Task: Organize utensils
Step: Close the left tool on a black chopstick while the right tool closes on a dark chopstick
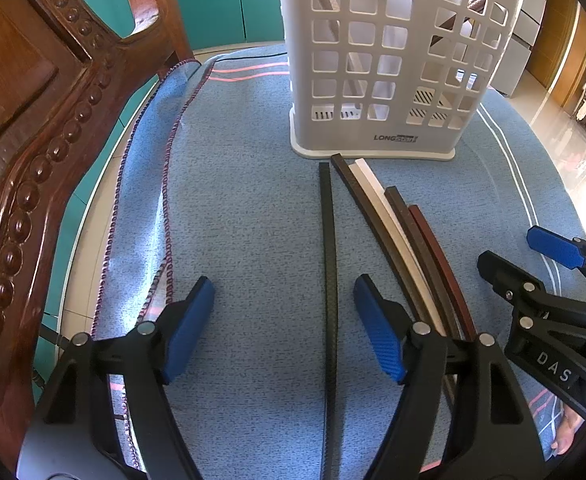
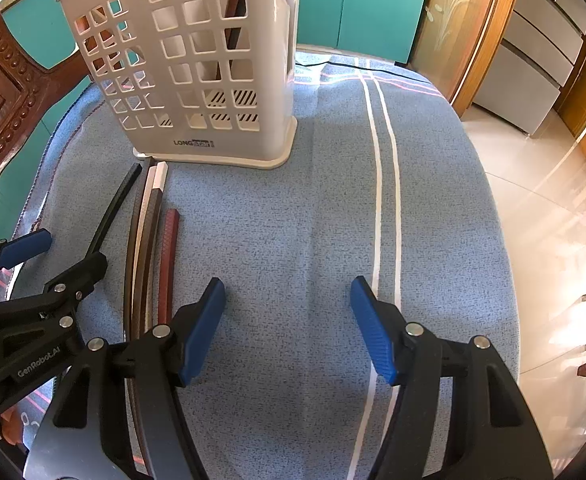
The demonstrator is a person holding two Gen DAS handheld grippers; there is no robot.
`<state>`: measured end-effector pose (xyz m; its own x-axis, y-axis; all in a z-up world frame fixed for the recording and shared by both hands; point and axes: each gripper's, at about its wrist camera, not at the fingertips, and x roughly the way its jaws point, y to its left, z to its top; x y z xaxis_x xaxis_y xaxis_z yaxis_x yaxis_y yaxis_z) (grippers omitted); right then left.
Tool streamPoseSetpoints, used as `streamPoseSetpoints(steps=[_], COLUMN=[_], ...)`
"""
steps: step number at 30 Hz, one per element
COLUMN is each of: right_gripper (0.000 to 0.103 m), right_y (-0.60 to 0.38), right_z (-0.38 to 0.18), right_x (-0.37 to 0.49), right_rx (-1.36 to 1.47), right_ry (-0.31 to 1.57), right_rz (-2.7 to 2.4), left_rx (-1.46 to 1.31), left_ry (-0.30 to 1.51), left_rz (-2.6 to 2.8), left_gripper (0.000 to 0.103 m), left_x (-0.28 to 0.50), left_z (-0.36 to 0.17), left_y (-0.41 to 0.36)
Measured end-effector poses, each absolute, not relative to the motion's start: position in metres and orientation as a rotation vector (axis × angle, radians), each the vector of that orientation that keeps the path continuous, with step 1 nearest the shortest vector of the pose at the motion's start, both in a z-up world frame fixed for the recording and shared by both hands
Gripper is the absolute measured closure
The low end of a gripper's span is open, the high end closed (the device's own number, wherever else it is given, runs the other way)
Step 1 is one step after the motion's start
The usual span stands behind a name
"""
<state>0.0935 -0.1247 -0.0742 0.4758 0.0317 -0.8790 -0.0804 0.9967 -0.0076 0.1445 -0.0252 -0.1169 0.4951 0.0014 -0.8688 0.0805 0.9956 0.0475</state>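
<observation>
A grey slotted utensil holder [image 1: 389,64] stands upright on the blue cloth [image 1: 245,208]; it also shows in the right wrist view [image 2: 189,68], with sticks standing inside. Several chopsticks lie in front of it: a black one [image 1: 328,280] alone, then dark brown [image 1: 369,216], white [image 1: 389,232], brown [image 1: 417,248] and red-brown [image 1: 445,268] side by side. My left gripper [image 1: 283,328] is open, low over the cloth, with the black chopstick between its fingers, untouched. My right gripper [image 2: 287,328] is open and empty, to the right of the chopsticks [image 2: 149,248].
A carved wooden chair back [image 1: 33,160] stands close on the left. The cloth's fringed edge [image 1: 169,216] is folded over on the left. The table's right edge [image 2: 505,240] drops to a shiny tiled floor. Teal cabinets [image 2: 365,4] stand behind.
</observation>
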Motion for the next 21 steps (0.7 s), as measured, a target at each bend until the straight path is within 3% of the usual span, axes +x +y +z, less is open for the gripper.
streamPoseSetpoints(steps=[6,13,15,16,19,21], right_gripper=[0.042,0.1,0.102,0.102,0.102,0.102], right_y=[-0.127,-0.13,-0.128,-0.128,-0.127,-0.128], right_z=[-0.073,-0.067,-0.065,-0.064,-0.051,-0.042], right_x=[0.093,0.094,0.094,0.094,0.09,0.087], right_rx=[-0.026,-0.006,-0.006,0.008,0.022,0.028], right_ry=[1.072,1.066,1.062,1.058,1.007,0.969], right_rz=[0.081,0.11,0.123,0.136,0.155,0.165], left_rx=[0.082,0.081,0.079,0.071,0.053,0.047], left_ry=[1.057,1.057,1.057,1.057,1.057,1.052], left_rz=[-0.047,-0.049,-0.049,-0.058,-0.095,-0.111], left_gripper=[0.029,0.029,0.031,0.034,0.056,0.078], left_x=[0.144,0.144,0.144,0.143,0.142,0.142], left_z=[-0.117,-0.116,-0.116,-0.116,-0.114,-0.113], left_y=[-0.024,-0.024,-0.024,-0.024,-0.026,-0.027])
